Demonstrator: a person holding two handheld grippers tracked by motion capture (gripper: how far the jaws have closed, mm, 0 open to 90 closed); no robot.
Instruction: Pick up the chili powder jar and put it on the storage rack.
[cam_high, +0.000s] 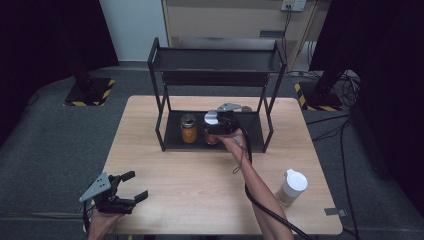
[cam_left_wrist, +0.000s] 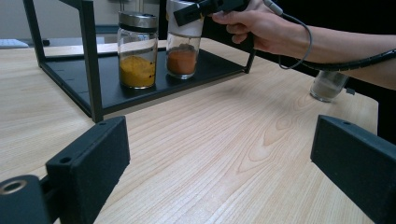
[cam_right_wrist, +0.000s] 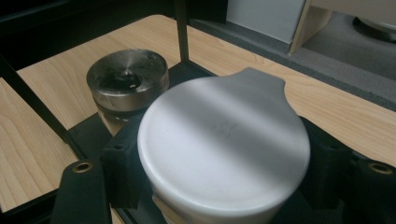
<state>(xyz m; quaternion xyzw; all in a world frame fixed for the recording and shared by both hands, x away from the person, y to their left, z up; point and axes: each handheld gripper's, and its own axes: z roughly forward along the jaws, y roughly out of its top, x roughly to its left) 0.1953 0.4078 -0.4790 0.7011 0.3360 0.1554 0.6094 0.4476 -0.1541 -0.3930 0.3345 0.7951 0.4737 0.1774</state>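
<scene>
Left gripper (cam_high: 131, 192): held low over the near left corner of the table (cam_high: 175, 175), jaws spread wide with nothing between them; bare wood lies under them in the left gripper view.

Black shelf rack (cam_high: 160, 115): stands at the far middle of the table. On its bottom tray, left position, a jar of yellow spice (cam_left_wrist: 137, 50) with a metal lid stands upright and untouched.

Just right of it, the jar of orange-brown spice (cam_left_wrist: 182, 49) with a white lid (cam_right_wrist: 224, 149) stands upright on the same tray, close beside the yellow one.

Right gripper (cam_high: 218, 126): reaches into the rack from the front; its jaws sit against either side of the white-lidded jar just below the lid, gripping it.

White-capped container (cam_high: 291, 187): stands alone near the table's near right edge, well apart from both grippers.
</scene>
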